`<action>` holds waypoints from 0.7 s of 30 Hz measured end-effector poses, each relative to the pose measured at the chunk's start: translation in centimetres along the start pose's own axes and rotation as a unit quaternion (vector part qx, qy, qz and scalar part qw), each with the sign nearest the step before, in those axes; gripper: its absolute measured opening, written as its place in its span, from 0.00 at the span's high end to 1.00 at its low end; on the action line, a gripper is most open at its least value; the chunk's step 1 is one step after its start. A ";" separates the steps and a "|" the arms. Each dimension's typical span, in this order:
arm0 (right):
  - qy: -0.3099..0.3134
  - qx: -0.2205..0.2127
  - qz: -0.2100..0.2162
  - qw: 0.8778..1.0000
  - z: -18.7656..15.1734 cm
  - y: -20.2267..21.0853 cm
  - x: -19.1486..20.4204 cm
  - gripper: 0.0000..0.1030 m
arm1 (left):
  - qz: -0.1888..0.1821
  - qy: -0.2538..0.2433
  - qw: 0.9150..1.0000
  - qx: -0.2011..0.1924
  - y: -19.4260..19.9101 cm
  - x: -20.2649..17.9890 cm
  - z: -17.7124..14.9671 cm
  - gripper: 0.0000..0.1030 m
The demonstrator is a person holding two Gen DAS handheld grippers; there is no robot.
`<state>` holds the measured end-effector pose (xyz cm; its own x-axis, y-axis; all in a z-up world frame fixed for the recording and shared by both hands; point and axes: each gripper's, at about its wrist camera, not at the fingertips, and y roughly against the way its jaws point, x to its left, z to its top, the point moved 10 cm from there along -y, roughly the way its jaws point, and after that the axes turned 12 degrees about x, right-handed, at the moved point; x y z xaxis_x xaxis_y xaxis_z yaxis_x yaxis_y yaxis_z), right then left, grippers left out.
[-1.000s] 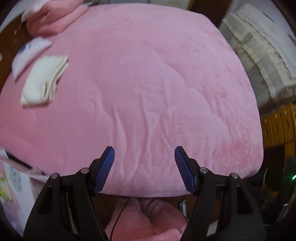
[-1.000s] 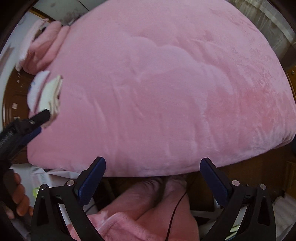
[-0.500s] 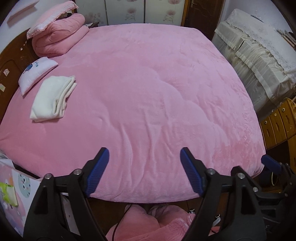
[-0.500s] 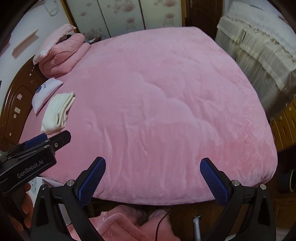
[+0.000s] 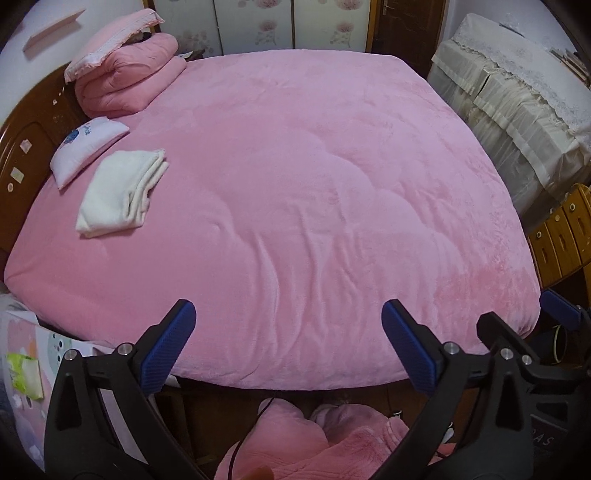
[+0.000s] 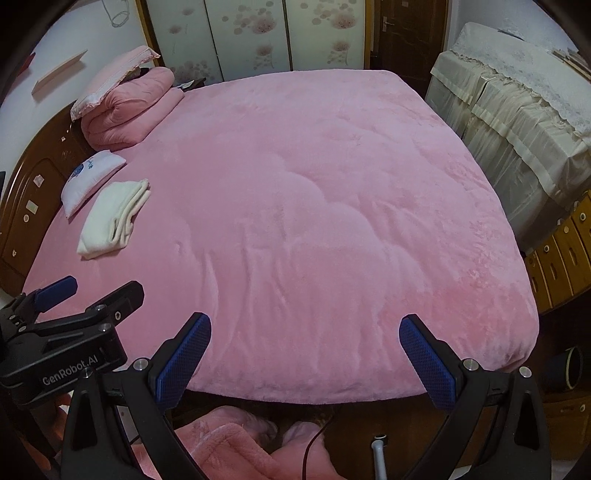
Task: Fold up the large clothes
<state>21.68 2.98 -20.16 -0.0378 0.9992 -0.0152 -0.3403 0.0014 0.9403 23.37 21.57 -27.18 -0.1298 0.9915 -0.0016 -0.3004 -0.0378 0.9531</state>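
Left wrist view, left tool [image 5: 288,347] tilted downward, jaws opening, empty, above pink bedspread [image 5: 295,192]

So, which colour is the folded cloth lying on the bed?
The folded cloth is white; the left wrist view shows it best.

Pink-covered bed [image 5: 295,184], floral wardrobe doors [image 6: 258,33]

Open pink bedspread [image 5: 314,192]; folded white cloth [image 5: 122,192] at left edge.
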 end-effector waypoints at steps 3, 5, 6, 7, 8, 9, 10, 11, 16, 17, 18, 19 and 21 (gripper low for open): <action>0.005 -0.001 0.002 1.000 -0.3 0.6 0.5 0.00 | -0.002 0.006 1.000 -0.005 0.3 0.5 -0.2 0.01; 0.009 -0.003 0.001 1.000 -0.5 0.9 0.6 0.00 | 0.001 0.007 1.000 -0.008 0.6 0.5 -0.4 0.01; 0.011 -0.004 0.001 1.000 -0.6 1.1 0.6 0.00 | 0.001 0.006 1.000 -0.010 0.7 0.5 -0.4 0.01; 0.011 -0.005 0.001 1.000 -0.7 1.2 0.5 0.00 | 0.001 0.006 1.000 -0.011 0.7 0.5 -0.5 0.01; 0.012 -0.006 0.001 1.000 -0.7 1.5 0.3 0.00 | 0.000 0.004 1.000 -0.011 0.8 0.4 -0.6 0.01; 0.013 -0.008 0.002 1.000 -0.6 1.7 0.0 0.00 | 0.000 0.003 1.000 -0.011 0.9 0.3 -0.6 0.01; 0.013 -0.010 0.003 1.000 -0.7 1.8 -0.2 0.00 | 0.001 0.002 1.000 -0.010 0.9 0.3 -0.8 0.01; 0.013 -0.011 0.005 1.000 -0.7 1.9 -0.3 0.00 | 0.002 0.002 1.000 -0.010 1.0 0.2 -0.7 0.01; 0.010 -0.009 0.007 1.000 -1.0 1.6 -0.6 0.00 | 0.002 0.002 1.000 -0.008 1.0 0.2 -0.5 0.01; 0.010 -0.007 0.008 1.000 -1.0 1.6 -0.7 0.00 | 0.001 0.002 1.000 -0.006 0.8 0.2 -0.5 0.01; 0.011 -0.006 0.009 1.000 -1.0 1.6 -0.8 0.00 | 0.001 0.003 1.000 -0.005 0.8 0.2 -0.5 0.01; 0.012 -0.004 0.009 1.000 -1.0 1.7 -0.9 0.00 | 0.002 0.004 1.000 -0.004 0.7 0.2 -0.5 0.01; 0.016 -0.002 0.010 1.000 -0.8 1.7 -1.0 0.00 | 0.006 0.004 1.000 -0.003 0.7 0.2 -0.2 0.01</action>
<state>20.41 1.99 -18.79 -0.0743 0.9972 -0.0066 -0.3438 -0.0194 0.9388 22.91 21.70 -26.62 -0.1403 0.9901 0.0082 -0.3042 -0.0510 0.9512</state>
